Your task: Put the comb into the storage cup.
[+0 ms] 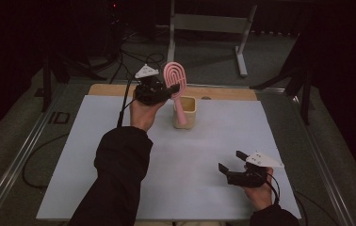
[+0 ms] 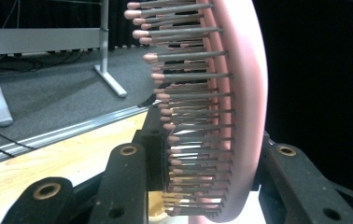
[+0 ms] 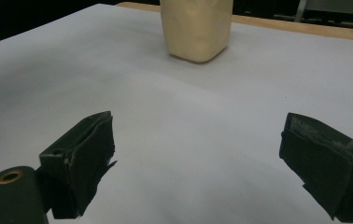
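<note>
White sheeting covers the bench (image 1: 119,155), with dark floor beyond. Left hand-held gripper (image 1: 172,89) pinches the head of a pink hairbrush (image 1: 175,82), its jaws pressed against the bristles and back; the handle points down at a cream cup (image 1: 188,113) just below. Right hand-held gripper (image 1: 230,161) rests spread wide, well apart from both.

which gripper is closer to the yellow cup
Left. The left gripper, clamped on the pink hairbrush, is just above and left of the yellow cup; the right gripper sits open, far toward the table's near right.
</note>
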